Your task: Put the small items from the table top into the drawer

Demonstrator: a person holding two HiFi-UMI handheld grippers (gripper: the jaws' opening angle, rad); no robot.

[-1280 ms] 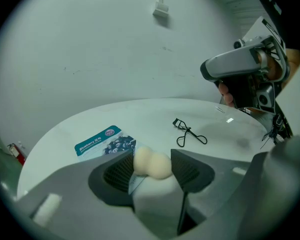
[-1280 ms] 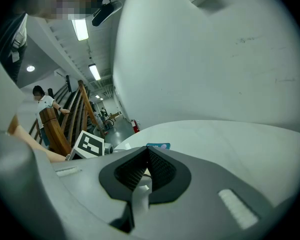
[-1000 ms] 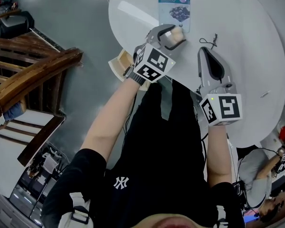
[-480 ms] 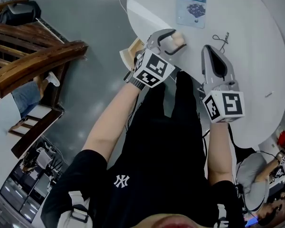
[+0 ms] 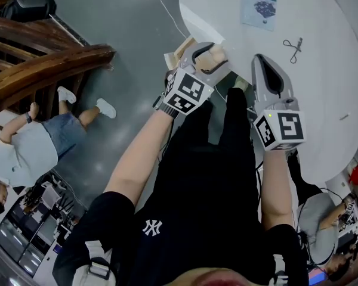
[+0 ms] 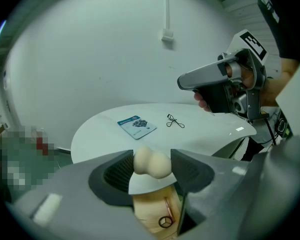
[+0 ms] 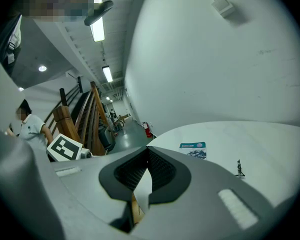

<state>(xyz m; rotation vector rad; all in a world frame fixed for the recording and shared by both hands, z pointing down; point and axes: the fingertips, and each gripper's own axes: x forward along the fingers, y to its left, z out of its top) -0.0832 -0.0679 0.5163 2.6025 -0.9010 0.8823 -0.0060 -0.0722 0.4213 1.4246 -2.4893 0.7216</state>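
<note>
We see the left gripper clamped on a cream peanut-shaped foam sponge just above the open pale wooden drawer at the round white table edge, right gripper jaws together on nothing; the sponge is likely light and squashy, best pinched at its waist.

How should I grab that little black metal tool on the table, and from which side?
Probably its thin middle stem, from straight above. The black tool lies flat on the table, so a sideways approach finds nothing to pinch. Set the jaws across the stem, not the loops. The right gripper, shut and empty, is nearer.
</note>
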